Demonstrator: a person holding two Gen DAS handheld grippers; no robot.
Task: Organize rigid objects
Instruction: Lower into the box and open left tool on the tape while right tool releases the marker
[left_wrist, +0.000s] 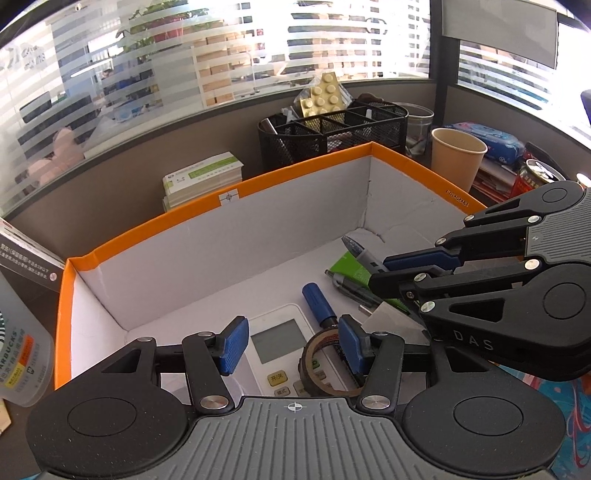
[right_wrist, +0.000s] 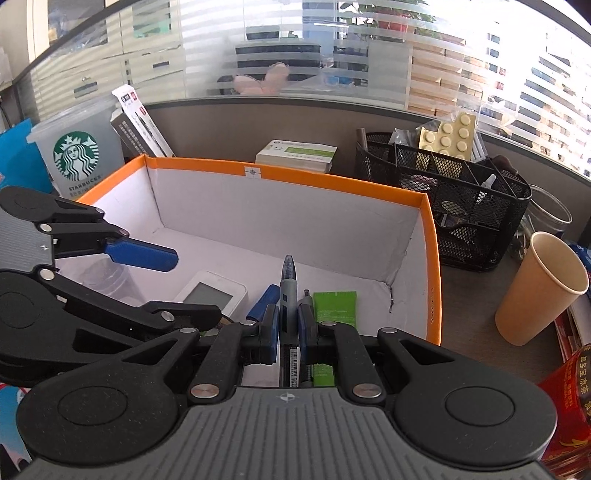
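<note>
Right hand-held gripper (right_wrist: 287, 325): clamped on a grey pen (right_wrist: 287, 291), blue pads pressed to its barrel, the capped tip pointing forward over the box (right_wrist: 332, 176).
Left hand-held gripper (left_wrist: 291, 345): fingers apart and holding nothing, hanging low inside the box above the white remote (left_wrist: 275, 341) and the tape roll (left_wrist: 327, 363).
Step in hand: we judge the pen is being carried to or from the box; we cannot tell which.
How to do it well: we should keep the grip firm mid-barrel, hold the pen level, and move it along its length so the tip does not catch the box wall.
Where things are: blue marker (left_wrist: 317, 301), a second pen (left_wrist: 351, 286) and green packet (right_wrist: 334, 306) lie on the box floor just beside the held pen.
Around: wire-mesh organizer (right_wrist: 461, 192), paper cup (right_wrist: 539, 288), red can (right_wrist: 569, 406) and Starbucks cup (right_wrist: 75, 162) stand on the table near the box.
In the way: the two grippers sit close together; the left one crowds the floor by the remote.
</note>
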